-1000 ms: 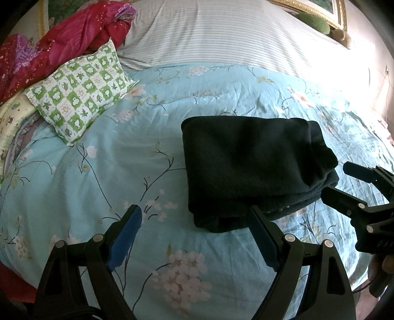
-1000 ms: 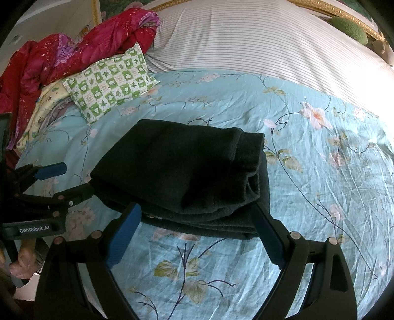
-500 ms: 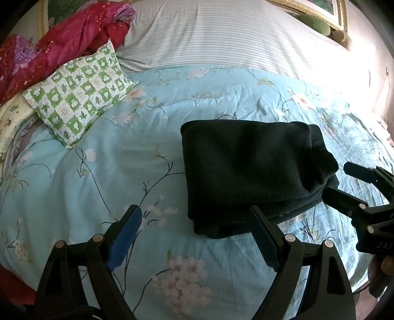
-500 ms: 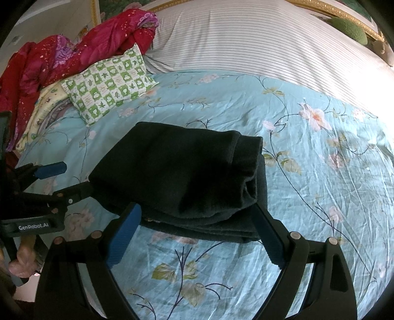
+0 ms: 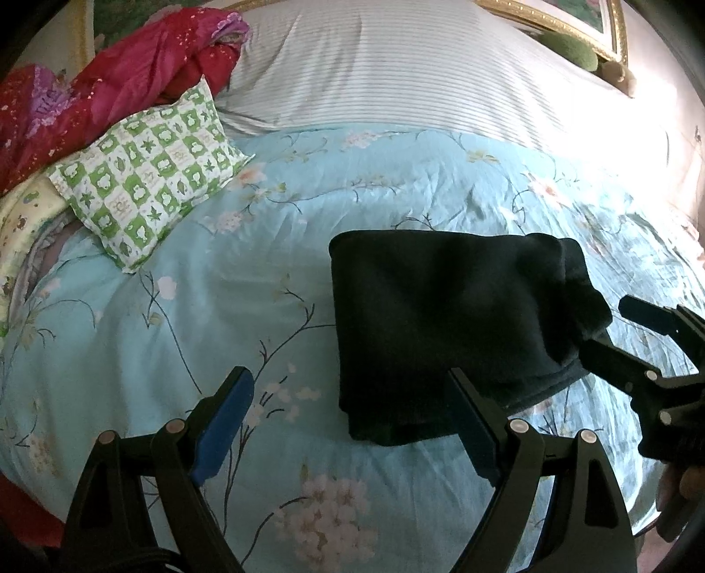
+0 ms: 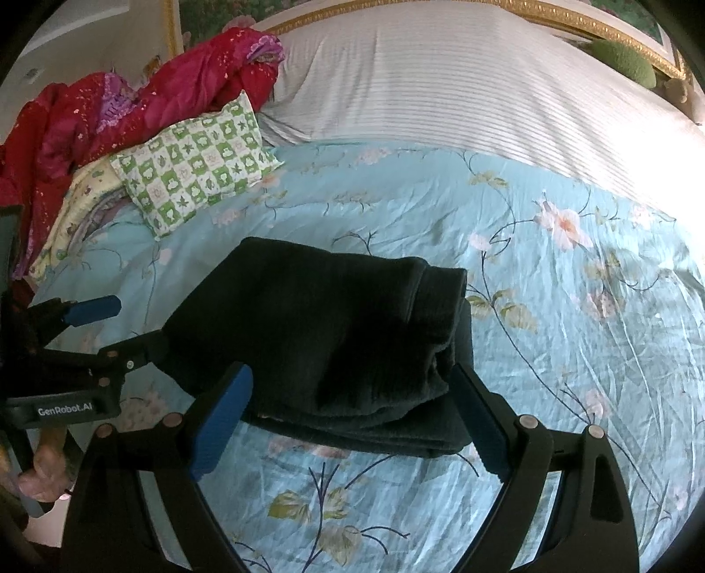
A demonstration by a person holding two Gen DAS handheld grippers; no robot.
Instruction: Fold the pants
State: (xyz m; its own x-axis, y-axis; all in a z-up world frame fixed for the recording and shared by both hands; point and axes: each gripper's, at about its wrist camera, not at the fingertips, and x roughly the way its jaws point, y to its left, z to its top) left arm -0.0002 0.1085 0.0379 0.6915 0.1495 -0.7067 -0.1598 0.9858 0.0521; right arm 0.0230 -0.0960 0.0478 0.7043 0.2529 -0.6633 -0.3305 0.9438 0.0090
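Note:
Dark folded pants (image 5: 458, 321) lie as a thick rectangle on the light blue floral bedspread (image 5: 167, 335). My left gripper (image 5: 348, 423) is open, its right finger (image 5: 473, 427) overlapping the near left corner of the pants, nothing held. In the right wrist view the pants (image 6: 335, 339) fill the middle, and my right gripper (image 6: 348, 423) stands open with both blue pads at the near edge of the bundle. The right gripper (image 5: 617, 330) also shows at the pants' right end, the left gripper (image 6: 125, 328) at their left end; both have spread fingers.
A green checked pillow (image 5: 150, 176) and a heap of red bedding (image 5: 110, 83) sit at the far left. White striped bedding (image 5: 396, 75) covers the head of the bed, below a gold frame (image 5: 568, 26). A hand (image 6: 44, 467) holds the left gripper.
Both views have drifted slightly, so the pants sit a little lower in frame. The pants stay folded and still; both grippers remain open.

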